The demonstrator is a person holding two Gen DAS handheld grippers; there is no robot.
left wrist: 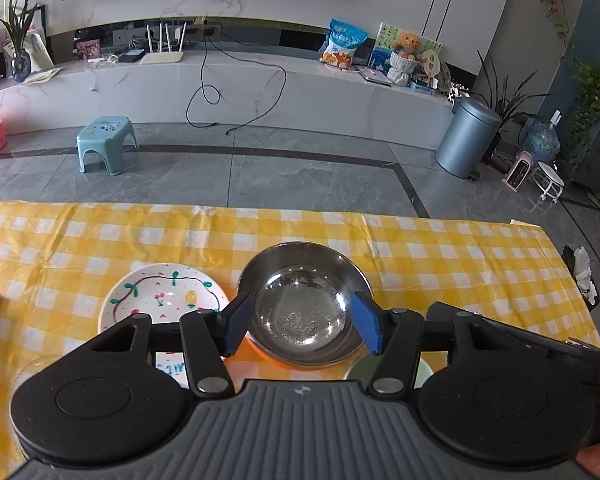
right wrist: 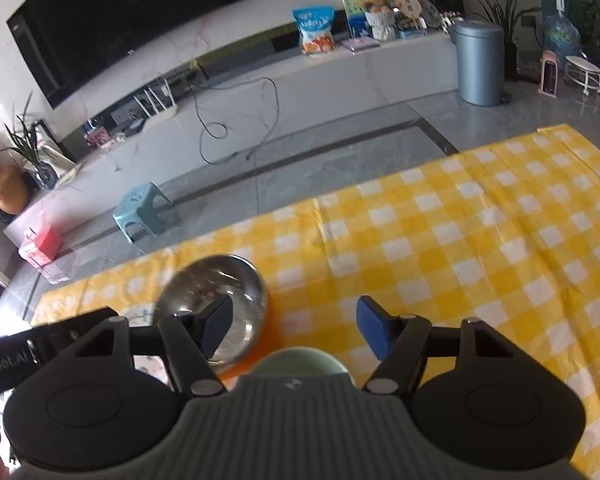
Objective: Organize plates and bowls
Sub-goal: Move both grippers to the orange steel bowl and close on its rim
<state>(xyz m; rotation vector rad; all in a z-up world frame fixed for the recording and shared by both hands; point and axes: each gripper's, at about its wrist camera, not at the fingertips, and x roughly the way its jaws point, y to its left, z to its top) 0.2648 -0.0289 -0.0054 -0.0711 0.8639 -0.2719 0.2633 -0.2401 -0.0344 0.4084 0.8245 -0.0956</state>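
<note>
The stainless steel bowl sits on the yellow-checked tabletop, apparently nested on something orange that peeks out under its near rim. Just left of it lies a painted plate, and a pale green bowl shows close under the right camera.

The left hand-held gripper has its blue pads spread apart, framing the steel bowl without pressing on it. The right hand-held gripper is likewise spread and empty, over bare cloth between the steel bowl and the green one.

The step looks like picking a dish to stack. To do it well, one pad should go inside the rim and one outside, pinching the wall instead of spanning the whole bowl. Polished steel will likely slip, so the grip wants to be low on the rim and the lift straight up, clear of the plate's edge.
</note>
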